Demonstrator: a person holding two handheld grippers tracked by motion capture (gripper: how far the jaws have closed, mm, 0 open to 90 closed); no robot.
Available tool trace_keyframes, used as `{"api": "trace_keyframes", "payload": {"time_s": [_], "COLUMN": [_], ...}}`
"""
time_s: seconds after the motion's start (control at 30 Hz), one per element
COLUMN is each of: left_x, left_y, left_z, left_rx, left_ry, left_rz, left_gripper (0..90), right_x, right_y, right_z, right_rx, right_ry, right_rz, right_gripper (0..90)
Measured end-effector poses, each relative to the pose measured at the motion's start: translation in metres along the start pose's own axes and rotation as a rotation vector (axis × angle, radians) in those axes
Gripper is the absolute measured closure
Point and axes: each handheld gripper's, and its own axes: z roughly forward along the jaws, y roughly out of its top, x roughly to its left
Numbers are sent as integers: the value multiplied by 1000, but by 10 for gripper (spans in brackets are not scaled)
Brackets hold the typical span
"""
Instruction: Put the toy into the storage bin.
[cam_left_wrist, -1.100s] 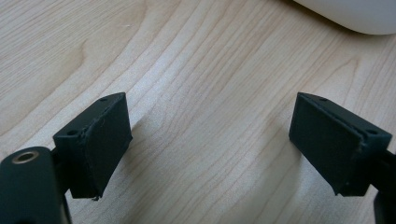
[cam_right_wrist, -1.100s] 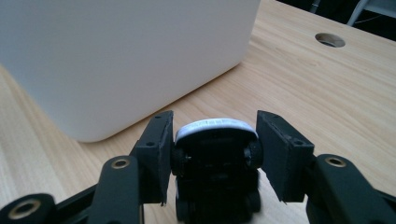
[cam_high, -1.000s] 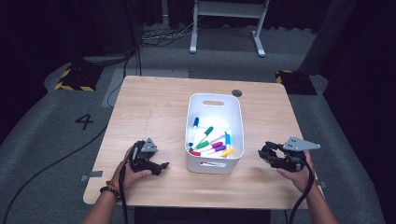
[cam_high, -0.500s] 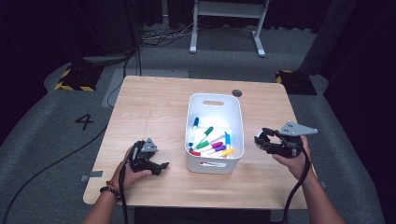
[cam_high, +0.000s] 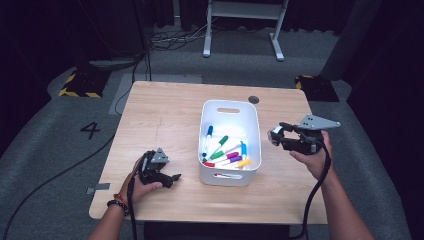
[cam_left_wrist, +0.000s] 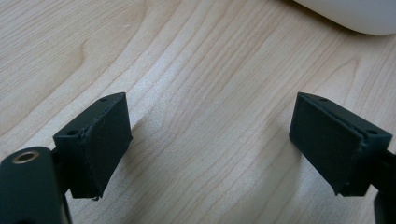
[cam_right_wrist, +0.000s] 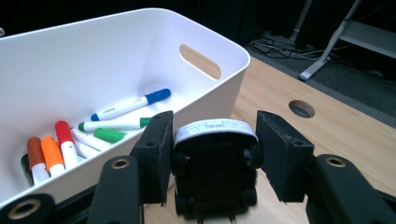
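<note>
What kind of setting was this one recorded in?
Probably a lab or studio recording space: a lone wooden table on grey carpet, dark curtains behind, hazard-striped floor plates, and a taped number 4 on the floor.

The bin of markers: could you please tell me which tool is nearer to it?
Right. The right tool, holding a toy car, hangs just off the bin's right wall. The left tool rests on the table, farther from its left wall.

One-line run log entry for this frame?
left gripper: open, low over table | right gripper: shut on toy car, beside white bin | markers: in bin
</note>
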Motion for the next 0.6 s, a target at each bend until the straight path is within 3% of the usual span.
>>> {"api": "trace_keyframes", "payload": {"time_s": [0.6], "left_x": [0], "left_y": [0], "left_z": [0], "left_rx": [2], "left_ry": [0], "left_rz": [2], "left_gripper": [131], "right_x": [14], "right_y": [38], "right_z": [8], "right_rx": [-27], "right_ry": [22], "right_rz": [-54], "right_gripper": [485]}}
